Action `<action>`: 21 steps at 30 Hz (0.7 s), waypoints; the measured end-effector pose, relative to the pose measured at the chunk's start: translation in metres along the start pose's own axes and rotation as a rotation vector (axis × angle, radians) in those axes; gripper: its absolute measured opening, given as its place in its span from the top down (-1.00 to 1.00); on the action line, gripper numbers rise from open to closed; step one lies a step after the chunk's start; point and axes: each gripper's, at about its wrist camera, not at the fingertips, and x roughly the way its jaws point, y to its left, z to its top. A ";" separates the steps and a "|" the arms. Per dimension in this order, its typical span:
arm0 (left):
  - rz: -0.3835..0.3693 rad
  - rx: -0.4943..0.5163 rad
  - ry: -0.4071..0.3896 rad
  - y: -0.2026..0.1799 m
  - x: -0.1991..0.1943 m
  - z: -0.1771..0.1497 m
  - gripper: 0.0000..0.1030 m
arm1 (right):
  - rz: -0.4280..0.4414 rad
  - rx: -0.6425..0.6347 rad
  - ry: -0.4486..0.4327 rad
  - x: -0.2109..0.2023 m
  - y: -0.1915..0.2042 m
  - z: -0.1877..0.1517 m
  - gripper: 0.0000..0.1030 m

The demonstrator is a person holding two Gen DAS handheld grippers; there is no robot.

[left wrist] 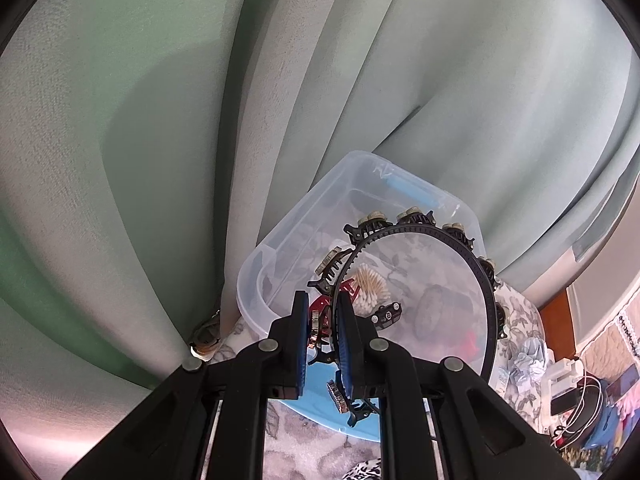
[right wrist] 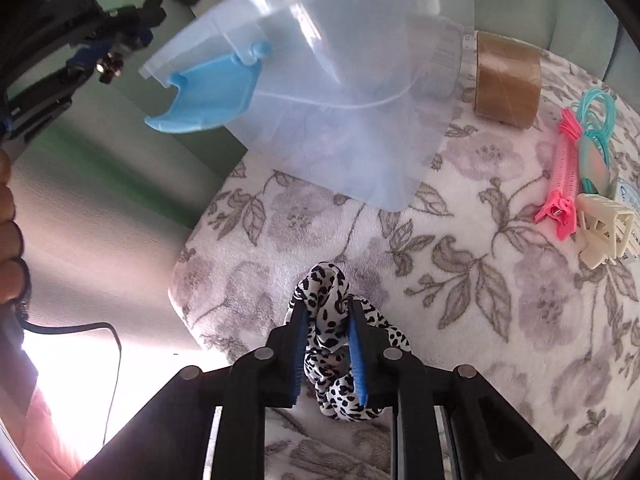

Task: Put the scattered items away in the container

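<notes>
Leopard-print fabric scrunchie (right wrist: pixel 334 344), on the floral blanket (right wrist: pixel 500 288) short of the clear plastic container (right wrist: pixel 320 92): likely light, soft, compressible, non-fragile; right gripper (right wrist: pixel 330 354) clamped across its bunched middle, probably the surest hold; left gripper (left wrist: pixel 322 344) closed on a clip-studded black headband (left wrist: pixel 440 240).

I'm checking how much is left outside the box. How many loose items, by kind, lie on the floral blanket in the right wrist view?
Hair clips: 2, pink hair clip, cream claw clip
Scrunchie: 1, leopard scrunchie, in the right gripper
Tape roll: 1, brown tape roll
Teal hair ties: 1 bundle
Total: 5
</notes>
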 end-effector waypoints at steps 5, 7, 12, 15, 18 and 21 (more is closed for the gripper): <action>-0.013 0.002 0.004 0.000 0.000 -0.001 0.74 | -0.013 0.063 -0.099 -0.031 -0.007 0.005 0.74; -0.016 0.001 0.001 -0.001 0.002 0.000 0.74 | -0.016 0.090 -0.147 -0.050 -0.013 0.008 0.74; -0.022 -0.019 -0.010 0.001 -0.006 0.003 0.74 | -0.062 0.121 -0.325 -0.115 -0.023 0.021 0.74; -0.042 -0.032 -0.019 -0.001 -0.011 0.010 0.74 | -0.074 0.098 -0.450 -0.155 -0.020 0.044 0.74; -0.051 -0.026 -0.057 -0.004 -0.025 0.023 0.74 | -0.052 0.053 -0.576 -0.185 -0.007 0.073 0.74; -0.037 -0.027 -0.085 -0.007 -0.028 0.035 0.74 | -0.055 0.018 -0.646 -0.201 0.006 0.102 0.74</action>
